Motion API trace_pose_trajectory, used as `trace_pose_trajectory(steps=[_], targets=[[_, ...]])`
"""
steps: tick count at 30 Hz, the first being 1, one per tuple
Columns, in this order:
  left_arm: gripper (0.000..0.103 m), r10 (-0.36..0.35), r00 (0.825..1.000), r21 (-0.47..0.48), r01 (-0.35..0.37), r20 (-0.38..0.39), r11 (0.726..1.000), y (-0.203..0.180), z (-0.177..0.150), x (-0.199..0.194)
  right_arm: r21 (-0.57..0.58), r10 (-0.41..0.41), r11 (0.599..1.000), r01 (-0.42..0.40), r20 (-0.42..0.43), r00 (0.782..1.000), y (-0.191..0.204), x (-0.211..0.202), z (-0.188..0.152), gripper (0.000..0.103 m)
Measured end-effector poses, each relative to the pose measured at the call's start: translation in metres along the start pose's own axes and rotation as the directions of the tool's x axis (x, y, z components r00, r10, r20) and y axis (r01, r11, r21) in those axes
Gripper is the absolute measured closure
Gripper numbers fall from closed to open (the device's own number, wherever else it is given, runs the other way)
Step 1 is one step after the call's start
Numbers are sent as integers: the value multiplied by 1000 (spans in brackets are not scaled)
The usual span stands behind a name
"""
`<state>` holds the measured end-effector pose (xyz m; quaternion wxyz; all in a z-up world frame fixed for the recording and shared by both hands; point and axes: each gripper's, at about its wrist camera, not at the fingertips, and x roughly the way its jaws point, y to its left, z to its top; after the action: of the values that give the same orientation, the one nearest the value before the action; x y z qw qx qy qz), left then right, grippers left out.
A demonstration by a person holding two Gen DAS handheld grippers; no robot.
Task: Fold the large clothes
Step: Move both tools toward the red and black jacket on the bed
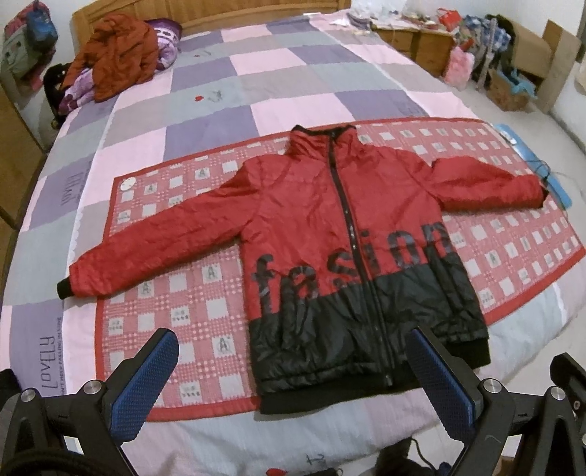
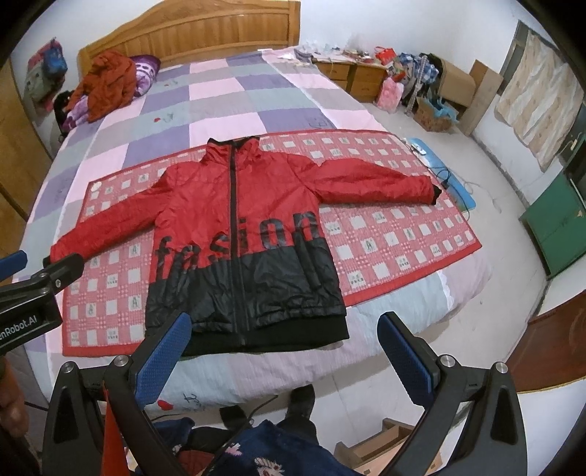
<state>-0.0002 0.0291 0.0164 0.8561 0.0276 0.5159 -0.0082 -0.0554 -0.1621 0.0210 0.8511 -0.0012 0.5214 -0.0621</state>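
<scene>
A red and black padded jacket (image 1: 322,234) (image 2: 238,227) lies flat and zipped, front up, on a red checked mat (image 1: 183,300) (image 2: 395,234) on the bed. Both sleeves are spread out to the sides, and dark letters run across its chest. My left gripper (image 1: 293,344) hovers open above the near edge of the bed, in front of the jacket's black hem, with nothing between its blue pads (image 1: 146,380). My right gripper (image 2: 285,329) also stands open over the hem and near bed edge, holding nothing. The left gripper (image 2: 22,271) shows at the left edge of the right wrist view.
A purple, pink and grey patchwork quilt (image 1: 256,84) covers the bed. An orange jacket (image 1: 117,55) and other clothes are heaped by the wooden headboard (image 2: 190,33). Nightstands, boxes and clutter (image 2: 421,84) stand at the right, with a green cabinet (image 2: 556,227). Clothes lie below me (image 2: 256,446).
</scene>
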Motion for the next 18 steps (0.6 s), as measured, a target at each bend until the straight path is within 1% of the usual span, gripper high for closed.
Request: trace_pose_trajectory(steps=[5,10,13,18], targets=[[0,3,1000,-18,-4,-15,1000,1,2,3,-13,2,1000,-2,12,1000,1,-1,2,0],[0,32,999,-15,-32,-6,999,-2,3,3,-17,5,1000,-4,15,1000,1,1,4,0],[0,30,1000,-30,-30,-2,999,-5,6,5,-20,8,1000,-7,18,1000,1,2,5,0],[0,51,999,-41,-51,-15,998,-15,14,11,-35,27,999,-26,11,1000,-8,11,17,0]])
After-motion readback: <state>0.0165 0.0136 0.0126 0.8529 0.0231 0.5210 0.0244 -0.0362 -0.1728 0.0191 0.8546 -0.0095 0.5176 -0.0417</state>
